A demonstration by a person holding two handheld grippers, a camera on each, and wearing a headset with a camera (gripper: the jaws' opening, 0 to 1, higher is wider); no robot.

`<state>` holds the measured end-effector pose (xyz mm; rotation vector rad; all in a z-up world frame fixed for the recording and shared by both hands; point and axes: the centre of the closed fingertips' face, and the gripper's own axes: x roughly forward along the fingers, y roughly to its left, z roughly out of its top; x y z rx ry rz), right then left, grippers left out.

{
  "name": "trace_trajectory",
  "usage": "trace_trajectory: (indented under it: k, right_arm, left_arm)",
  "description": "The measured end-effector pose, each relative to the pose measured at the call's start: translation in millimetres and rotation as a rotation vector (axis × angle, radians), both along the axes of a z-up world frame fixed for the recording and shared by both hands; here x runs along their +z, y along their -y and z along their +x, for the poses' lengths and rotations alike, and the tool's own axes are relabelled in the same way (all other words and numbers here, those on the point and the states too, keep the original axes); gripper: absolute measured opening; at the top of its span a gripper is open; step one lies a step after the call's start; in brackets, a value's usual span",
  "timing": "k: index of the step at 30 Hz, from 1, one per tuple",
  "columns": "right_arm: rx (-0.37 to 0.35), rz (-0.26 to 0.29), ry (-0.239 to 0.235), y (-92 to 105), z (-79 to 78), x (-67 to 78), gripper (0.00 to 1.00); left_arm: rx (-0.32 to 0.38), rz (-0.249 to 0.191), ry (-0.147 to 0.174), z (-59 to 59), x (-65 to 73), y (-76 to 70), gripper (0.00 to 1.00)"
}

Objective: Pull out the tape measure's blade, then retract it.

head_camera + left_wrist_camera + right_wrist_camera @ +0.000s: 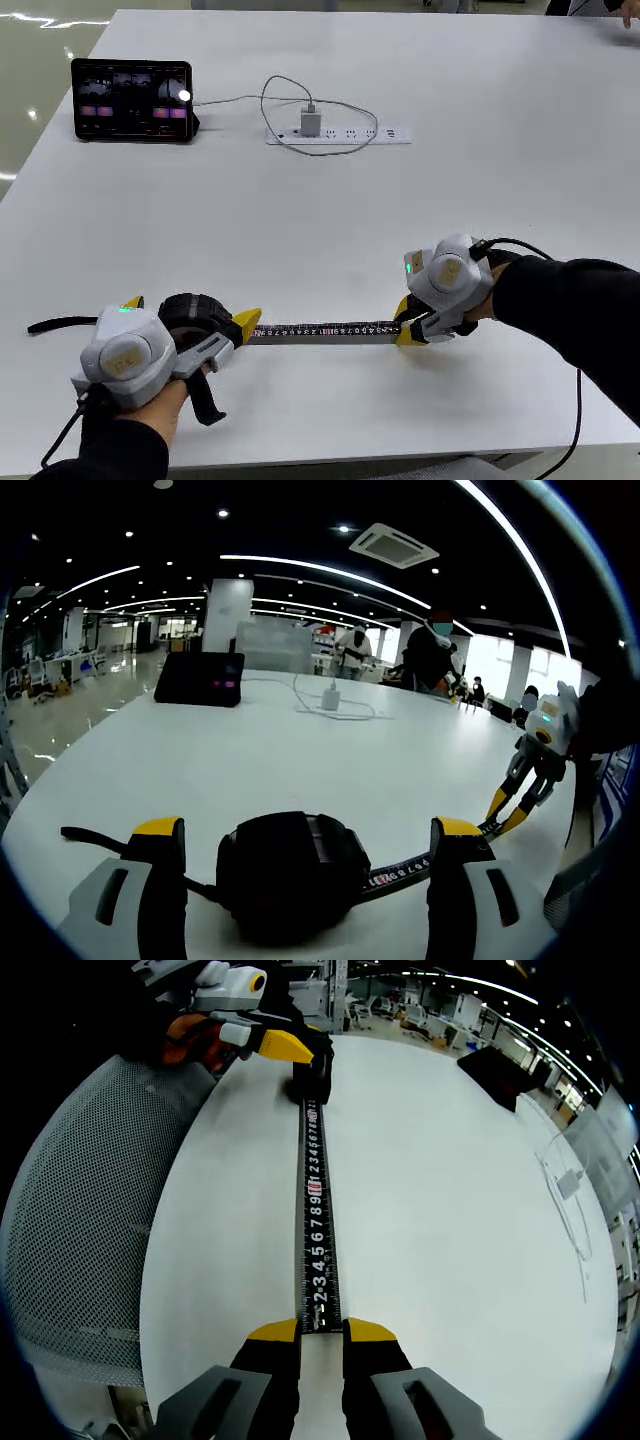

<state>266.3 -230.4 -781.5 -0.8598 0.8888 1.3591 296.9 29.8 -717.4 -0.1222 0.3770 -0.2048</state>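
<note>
The black tape measure case (196, 316) rests on the white table (330, 220) between the jaws of my left gripper (190, 312). In the left gripper view the case (290, 870) shows a small gap to each yellow jaw, so my left gripper (305, 830) stands open around it. The blade (325, 330) runs out to the right, flat on the table. My right gripper (410, 328) is shut on its end. In the right gripper view the blade (318, 1210) leads from my right gripper (321, 1330) back to the case (305, 1080).
A dark tablet (132, 98) stands at the back left. A white power strip (340, 134) with a charger and looped cable lies at the back centre. A black strap (60, 323) trails left of the case. The table's front edge (330, 462) is close.
</note>
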Motion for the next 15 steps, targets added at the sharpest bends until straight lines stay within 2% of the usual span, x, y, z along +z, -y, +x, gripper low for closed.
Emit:
trace_trajectory:
  k: [1, 5, 7, 10, 13, 14, 15]
  right_arm:
    - [-0.004, -0.002, -0.004, -0.2, 0.1, 0.0, 0.12]
    - [0.002, -0.025, 0.006, -1.1, -0.9, -0.4, 0.11]
    - [-0.005, -0.033, 0.006, -1.0, -1.5, -0.4, 0.11]
    - [-0.047, -0.036, -0.009, -0.9, -0.8, -0.7, 0.11]
    - [-0.043, -0.042, 0.002, -2.2, -2.7, -0.5, 0.11]
    - [-0.037, -0.044, 0.005, -2.3, -3.2, -0.6, 0.11]
    - [-0.038, -0.042, 0.005, -2.1, -2.7, -0.5, 0.11]
  left_arm:
    - [0.001, -0.003, -0.008, -0.5, -1.0, 0.1, 0.98]
    - [-0.005, 0.030, -0.034, -2.2, -5.1, -0.3, 0.91]
    - [-0.012, 0.059, -0.056, -3.0, -10.0, -0.7, 0.86]
    - [-0.016, 0.062, -0.060, -3.9, -9.6, -0.1, 0.83]
    - [-0.016, 0.070, -0.064, -3.7, -10.8, -1.8, 0.76]
    - [-0.015, 0.098, -0.098, -7.0, -15.2, -4.6, 0.67]
    - [0.009, 0.134, -0.094, -6.4, -15.0, -11.2, 0.62]
